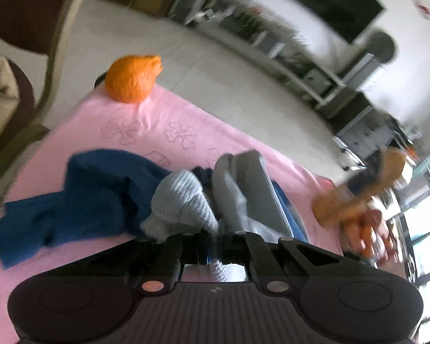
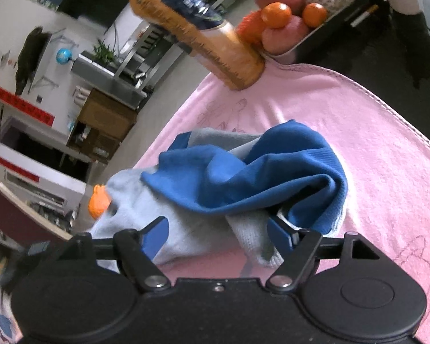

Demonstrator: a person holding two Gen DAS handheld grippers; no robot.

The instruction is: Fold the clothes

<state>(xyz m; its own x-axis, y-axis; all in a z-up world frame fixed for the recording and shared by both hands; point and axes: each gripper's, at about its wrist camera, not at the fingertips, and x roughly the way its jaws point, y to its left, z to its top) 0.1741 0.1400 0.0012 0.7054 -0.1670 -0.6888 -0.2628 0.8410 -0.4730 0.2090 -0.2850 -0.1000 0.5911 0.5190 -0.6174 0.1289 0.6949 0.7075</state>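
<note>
Crumpled in the middle of the pink cloth [image 2: 358,120]: blue-and-grey garment [image 2: 243,177]. Right gripper [image 2: 218,229] low over its near edge, jaws well apart, grey fabric lying between the blue fingertips [image 2: 157,229] without being pressed. Left gripper [image 1: 215,229] pushed into the grey folds, jaws together, clamped on the garment as far as the blur allows. Beyond, near the far edge of the cloth: orange juice bottle [image 2: 197,31], fruit tray [image 2: 315,40], orange toy [image 1: 132,77].
</note>
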